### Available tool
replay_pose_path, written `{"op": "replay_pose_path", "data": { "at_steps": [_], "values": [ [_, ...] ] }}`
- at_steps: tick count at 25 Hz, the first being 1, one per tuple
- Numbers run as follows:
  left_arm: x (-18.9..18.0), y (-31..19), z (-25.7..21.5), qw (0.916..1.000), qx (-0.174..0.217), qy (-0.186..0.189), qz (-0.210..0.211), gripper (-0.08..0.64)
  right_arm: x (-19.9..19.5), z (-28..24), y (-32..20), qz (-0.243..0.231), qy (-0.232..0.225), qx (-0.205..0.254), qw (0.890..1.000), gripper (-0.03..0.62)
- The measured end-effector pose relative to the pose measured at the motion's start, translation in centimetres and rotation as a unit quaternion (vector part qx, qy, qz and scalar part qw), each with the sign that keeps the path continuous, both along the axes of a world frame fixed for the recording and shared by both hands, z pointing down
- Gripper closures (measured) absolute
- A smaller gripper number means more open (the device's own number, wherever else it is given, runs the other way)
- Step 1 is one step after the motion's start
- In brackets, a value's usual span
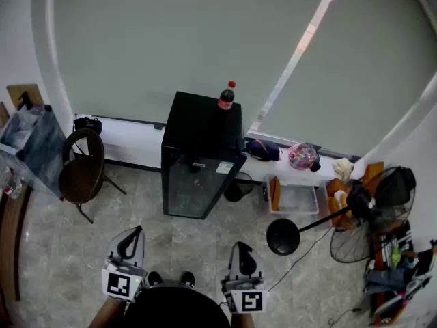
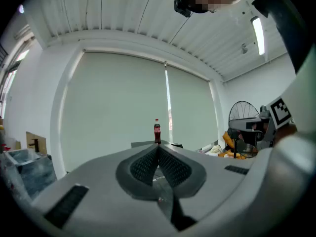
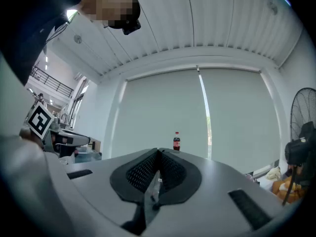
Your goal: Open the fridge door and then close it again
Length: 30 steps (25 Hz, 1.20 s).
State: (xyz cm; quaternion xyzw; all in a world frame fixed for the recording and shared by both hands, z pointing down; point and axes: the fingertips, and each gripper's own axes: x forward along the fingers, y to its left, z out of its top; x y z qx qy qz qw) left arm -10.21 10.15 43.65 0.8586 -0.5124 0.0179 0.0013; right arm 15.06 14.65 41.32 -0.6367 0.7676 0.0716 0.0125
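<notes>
Closest to the lens are the two grippers, held low and well apart from the fridge. The left gripper (image 1: 138,231) and the right gripper (image 1: 240,247) are both clamped fully shut with nothing between the jaws. Each gripper view shows the ribbed pads pressed flat together, and neither gripper touches anything. Straight ahead of them sits the fridge (image 1: 203,125), a small black unit backed up against the low white ledge (image 1: 130,139) under the window. Its glass door (image 1: 193,186) is closed and faces the person. On top of the fridge, near its back right corner, a cola bottle (image 1: 226,96) with a red cap stands upright. It also pokes up just above the closed jaw tips in both gripper views. Left of the fridge, a bit apart from it, is a dark round-backed chair (image 1: 82,169). Right of the fridge on the floor there's a white tray (image 1: 295,198), then a standing fan (image 1: 369,214) with its round black base on the fridge side. On the ledge right of the fridge sit a dark bag (image 1: 263,149) and something pink and round (image 1: 302,156) that I can't make out. Behind the fridge, pale roller blinds (image 1: 171,39) cover the whole window, and the fridge stands on a grey tiled floor (image 1: 61,265).
</notes>
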Motion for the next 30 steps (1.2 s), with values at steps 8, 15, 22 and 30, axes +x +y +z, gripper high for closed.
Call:
{"op": "replay_pose_path", "data": {
  "at_steps": [8, 15, 22, 30],
  "values": [
    [-0.3, -0.4, 0.3, 1.0000, -0.006, 0.005, -0.005, 0.552, -0.2, -0.1, -0.4, 0.000, -0.004, 0.005, 1.000, 0.578],
    [-0.2, -0.8, 0.3, 1.0000, -0.007, 0.006, -0.003, 0.552, -0.1, 0.2, -0.9, -0.002, -0.004, -0.001, 1.000, 0.577],
    [-0.3, -1.1, 0.1, 0.9999, 0.003, 0.010, -0.011, 0.552, 0.0, 0.4, -1.5, 0.002, -0.010, -0.003, 1.000, 0.577],
    [-0.6, -1.2, 0.4, 0.9995, 0.009, -0.015, -0.025, 0.528, -0.1, 0.8, -1.8, 0.000, -0.004, -0.009, 1.000, 0.535]
  ]
}}
